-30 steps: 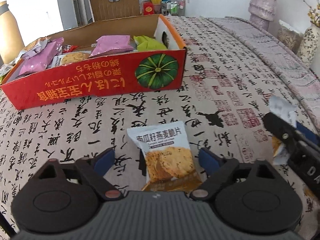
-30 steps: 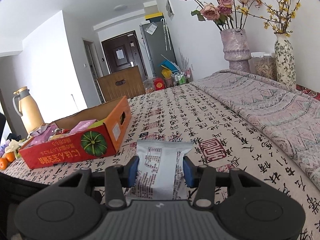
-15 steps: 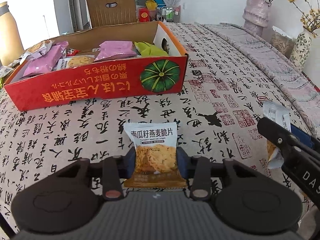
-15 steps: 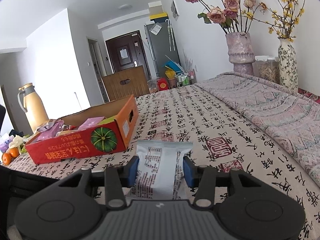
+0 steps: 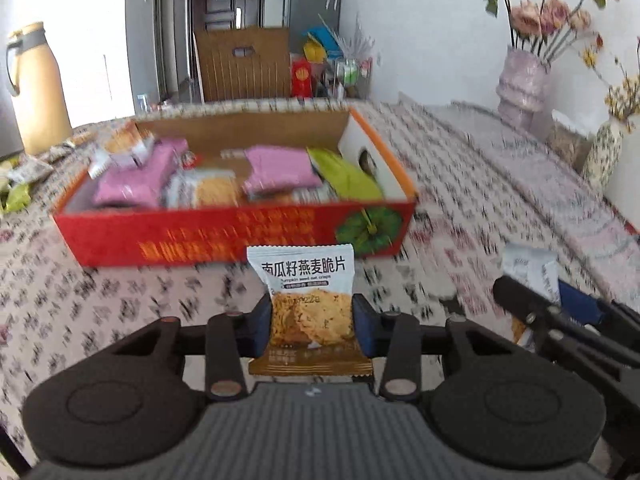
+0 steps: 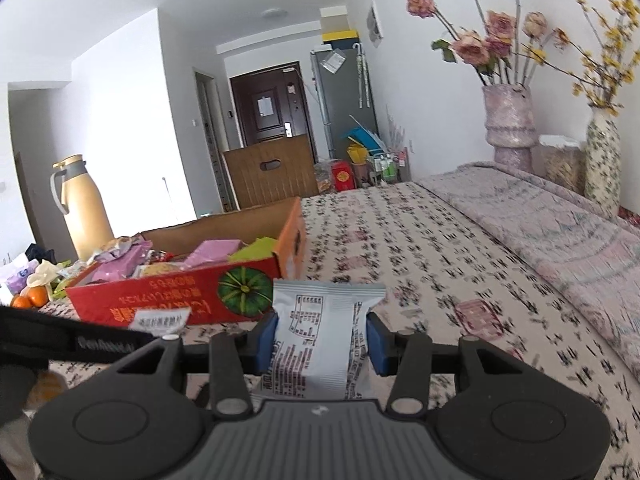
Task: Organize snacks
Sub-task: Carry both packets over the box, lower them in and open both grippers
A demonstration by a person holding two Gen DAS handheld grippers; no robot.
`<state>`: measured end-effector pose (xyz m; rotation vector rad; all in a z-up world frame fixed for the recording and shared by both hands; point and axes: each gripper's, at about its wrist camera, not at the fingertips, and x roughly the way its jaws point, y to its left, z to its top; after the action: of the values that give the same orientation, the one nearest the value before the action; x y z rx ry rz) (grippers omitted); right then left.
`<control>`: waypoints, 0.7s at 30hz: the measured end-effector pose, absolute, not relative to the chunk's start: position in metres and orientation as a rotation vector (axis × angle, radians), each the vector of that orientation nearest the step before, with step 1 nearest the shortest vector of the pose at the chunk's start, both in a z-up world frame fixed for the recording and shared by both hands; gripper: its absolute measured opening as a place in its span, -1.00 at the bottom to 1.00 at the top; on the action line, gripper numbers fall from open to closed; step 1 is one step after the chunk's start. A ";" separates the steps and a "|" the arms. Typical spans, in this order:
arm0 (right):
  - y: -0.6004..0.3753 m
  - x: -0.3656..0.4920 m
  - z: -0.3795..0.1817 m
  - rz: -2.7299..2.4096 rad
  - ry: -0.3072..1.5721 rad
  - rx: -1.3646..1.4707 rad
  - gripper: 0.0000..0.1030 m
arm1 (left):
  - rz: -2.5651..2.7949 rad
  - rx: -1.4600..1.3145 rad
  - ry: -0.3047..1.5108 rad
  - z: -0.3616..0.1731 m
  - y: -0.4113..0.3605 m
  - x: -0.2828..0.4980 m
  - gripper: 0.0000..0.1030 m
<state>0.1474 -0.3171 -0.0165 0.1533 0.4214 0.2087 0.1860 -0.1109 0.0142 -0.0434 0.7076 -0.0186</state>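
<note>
While the left gripper (image 5: pixel 312 316) clamps a packet (image 5: pixel 308 300) reading "南瓜籽燕麦脆片", the right gripper (image 6: pixel 322 342) pinches a grey sachet (image 6: pixel 320 344).

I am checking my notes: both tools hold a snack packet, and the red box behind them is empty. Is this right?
Not quite. Both the left tool and right tool hold packets, but the red box is not empty: the left wrist view shows pink, green and other snack packs inside.
</note>
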 end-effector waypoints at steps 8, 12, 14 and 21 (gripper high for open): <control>-0.285 0.181 0.008 0.263 0.384 0.113 -0.12 | 0.018 -0.039 0.610 0.043 -0.084 0.210 -0.20; -0.268 0.204 0.021 0.286 0.369 0.088 -0.12 | 0.042 -0.040 0.574 0.052 -0.068 0.228 -0.20; -0.258 0.218 0.028 0.292 0.363 0.071 -0.12 | 0.049 -0.044 0.557 0.056 -0.060 0.239 -0.20; -0.227 0.265 0.040 0.293 0.375 0.043 -0.12 | 0.075 -0.056 0.515 0.060 -0.031 0.273 -0.20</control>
<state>0.2655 -0.2266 0.0397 0.0434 0.3748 0.2925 0.2727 -0.0310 0.0599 -0.0558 0.5145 0.0752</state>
